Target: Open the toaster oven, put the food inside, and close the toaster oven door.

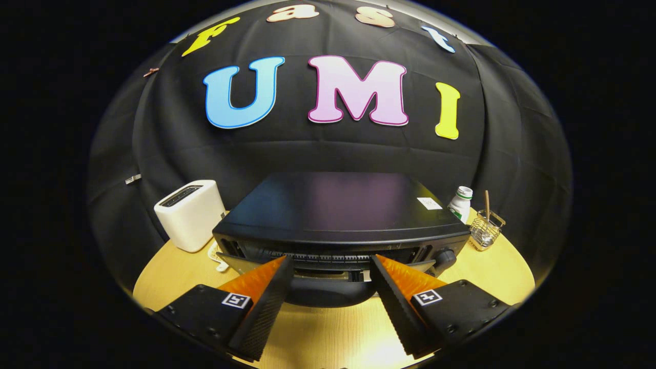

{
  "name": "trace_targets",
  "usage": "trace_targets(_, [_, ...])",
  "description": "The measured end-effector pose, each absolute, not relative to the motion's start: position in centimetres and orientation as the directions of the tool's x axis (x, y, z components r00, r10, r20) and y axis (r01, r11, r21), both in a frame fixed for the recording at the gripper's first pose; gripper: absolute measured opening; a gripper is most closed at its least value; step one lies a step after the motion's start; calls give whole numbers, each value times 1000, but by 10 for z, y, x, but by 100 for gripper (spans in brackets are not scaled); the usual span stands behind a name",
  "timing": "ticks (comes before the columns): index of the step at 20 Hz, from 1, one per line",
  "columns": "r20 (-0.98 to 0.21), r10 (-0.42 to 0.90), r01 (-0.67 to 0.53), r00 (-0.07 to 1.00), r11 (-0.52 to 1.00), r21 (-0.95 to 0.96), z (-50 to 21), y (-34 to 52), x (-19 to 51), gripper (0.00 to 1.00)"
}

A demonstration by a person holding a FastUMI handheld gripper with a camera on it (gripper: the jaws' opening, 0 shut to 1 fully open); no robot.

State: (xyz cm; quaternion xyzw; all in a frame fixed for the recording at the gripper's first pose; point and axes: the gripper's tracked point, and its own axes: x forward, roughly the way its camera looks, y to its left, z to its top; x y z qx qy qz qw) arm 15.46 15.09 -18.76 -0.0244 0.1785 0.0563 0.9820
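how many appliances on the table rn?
2. Black toaster oven just ahead of the open fingers, its door ajar; white toaster beside it, to its left. More may be hidden behind the oven.

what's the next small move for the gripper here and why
Probably ease the hand-held gripper down and close on the door handle of the toaster oven, then pull it further down. The fingers stand open on either side of the handle, and the door looks only partly tilted open, so the opening seems too narrow yet for putting food in.
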Motion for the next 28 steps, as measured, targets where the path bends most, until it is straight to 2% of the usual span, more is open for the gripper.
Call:
trace_targets(9, [-395, 87, -117, 915, 992, -53, -224, 144, 99, 98])
trace_targets(12, [-466, 77, -131, 881, 988, -83, -255, 141, 77, 98])
trace_targets(15, [-599, 64, -177, 798, 975, -132, -308, 133, 54, 99])
trace_targets(17, [-617, 41, -207, 786, 958, -200, -322, 119, 43, 99])
trace_targets(24, [-621, 124, -245, 774, 963, -113, -301, 108, 15, 99])
trace_targets(28, [-564, 102, -227, 819, 962, -155, -261, 69, 13, 99])
